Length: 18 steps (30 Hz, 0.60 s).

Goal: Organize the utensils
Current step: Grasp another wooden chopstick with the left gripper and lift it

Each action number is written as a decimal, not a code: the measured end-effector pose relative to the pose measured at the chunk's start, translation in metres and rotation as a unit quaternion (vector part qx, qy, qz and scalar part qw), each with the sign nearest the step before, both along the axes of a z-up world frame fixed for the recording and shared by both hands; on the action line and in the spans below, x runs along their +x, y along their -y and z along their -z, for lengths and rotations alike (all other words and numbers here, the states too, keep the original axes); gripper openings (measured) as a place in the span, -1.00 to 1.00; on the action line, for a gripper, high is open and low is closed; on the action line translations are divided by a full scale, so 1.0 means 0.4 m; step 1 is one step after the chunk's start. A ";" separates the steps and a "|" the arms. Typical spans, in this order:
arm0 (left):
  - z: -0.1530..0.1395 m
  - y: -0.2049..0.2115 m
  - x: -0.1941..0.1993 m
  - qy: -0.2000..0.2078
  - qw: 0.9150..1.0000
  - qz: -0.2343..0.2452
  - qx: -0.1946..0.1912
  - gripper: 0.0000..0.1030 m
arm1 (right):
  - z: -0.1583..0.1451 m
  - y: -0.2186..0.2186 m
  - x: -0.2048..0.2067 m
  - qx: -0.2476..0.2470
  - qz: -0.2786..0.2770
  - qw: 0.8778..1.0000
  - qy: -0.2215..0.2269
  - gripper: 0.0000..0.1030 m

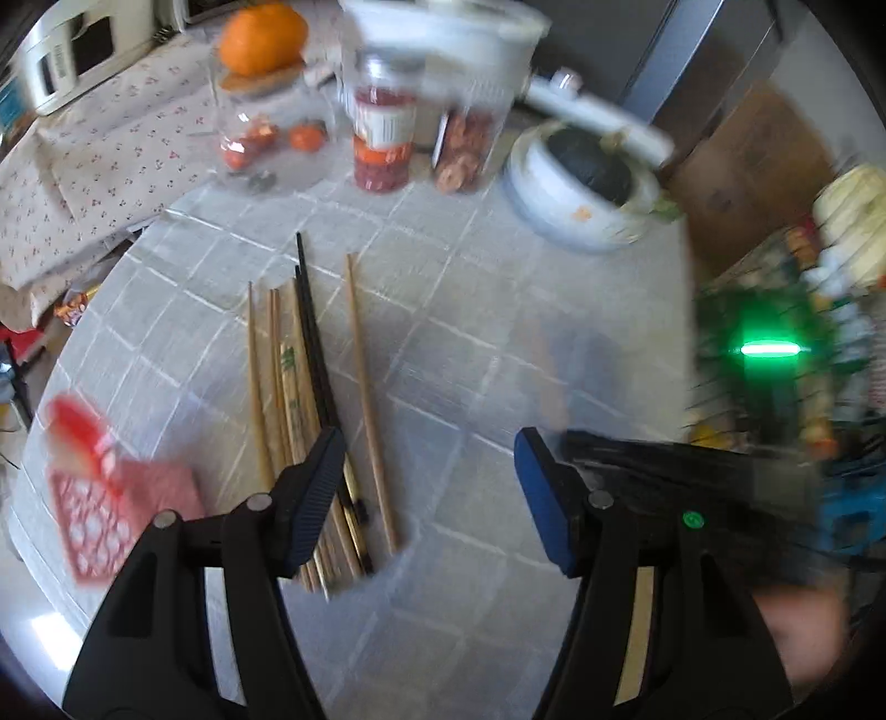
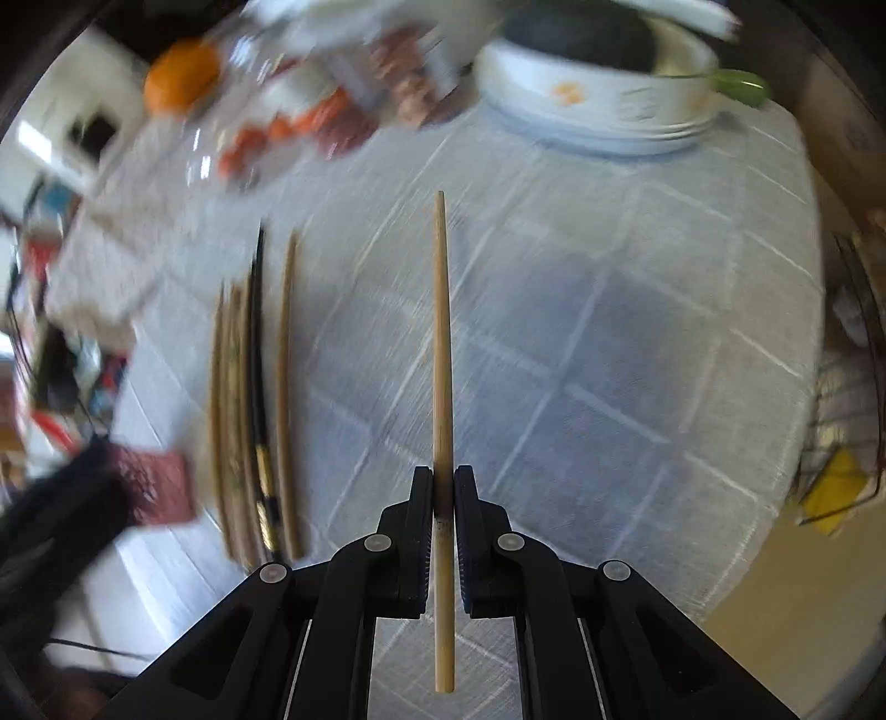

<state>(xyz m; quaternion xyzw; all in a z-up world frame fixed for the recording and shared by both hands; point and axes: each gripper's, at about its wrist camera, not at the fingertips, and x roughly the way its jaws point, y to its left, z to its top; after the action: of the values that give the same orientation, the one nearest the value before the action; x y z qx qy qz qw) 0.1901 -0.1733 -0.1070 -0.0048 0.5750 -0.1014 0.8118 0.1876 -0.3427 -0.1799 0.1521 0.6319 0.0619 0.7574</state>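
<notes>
Several wooden and black chopsticks lie side by side on the grey checked tablecloth. My left gripper is open and empty, its left finger over the lower ends of the pile. My right gripper is shut on a single wooden chopstick that points away from me above the cloth, to the right of the pile. The right gripper shows blurred at the right edge of the left wrist view.
Jars of red food and an orange stand at the back. A white bowl with a dark object sits back right. A red patterned packet lies left of the pile. The table edge curves at the right.
</notes>
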 end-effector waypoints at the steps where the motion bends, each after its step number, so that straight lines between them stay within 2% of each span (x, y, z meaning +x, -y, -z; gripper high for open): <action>1: 0.031 0.005 0.029 -0.007 1.000 -0.007 0.011 0.13 | -0.014 0.024 -0.001 0.011 0.017 1.000 0.008 -0.85; 6: 0.147 -0.004 0.133 -0.035 0.998 -0.037 0.046 0.00 | -0.059 0.092 -0.010 0.027 0.059 0.997 0.043 -0.85; 11: 0.221 0.003 0.199 -0.055 0.995 -0.038 0.074 -0.02 | -0.148 0.073 -0.001 0.066 0.039 0.992 0.097 -0.85; 13: 0.244 -0.013 0.215 -0.064 0.995 -0.048 0.060 -0.26 | -0.181 0.065 -0.003 0.074 0.030 0.990 0.119 -0.85; 14: 0.239 -0.016 0.215 -0.050 0.997 -0.048 0.046 -0.41 | -0.189 0.069 -0.011 0.075 0.026 0.989 0.125 -0.86; 15: 0.241 -0.013 0.215 -0.051 0.997 -0.040 0.041 -0.86 | -0.198 0.065 -0.013 0.076 0.023 0.988 0.129 -0.85; 18: 0.227 -0.004 0.188 -0.048 0.998 -0.011 0.031 -0.85 | -0.210 0.058 -0.015 0.076 0.022 0.988 0.132 -0.86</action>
<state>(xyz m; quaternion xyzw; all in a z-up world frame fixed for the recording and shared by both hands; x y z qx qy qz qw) 0.2652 -0.1718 -0.1978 0.0092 0.6158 -0.0742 0.7843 0.1818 -0.3658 -0.0959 0.2130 0.5162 0.1129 0.8219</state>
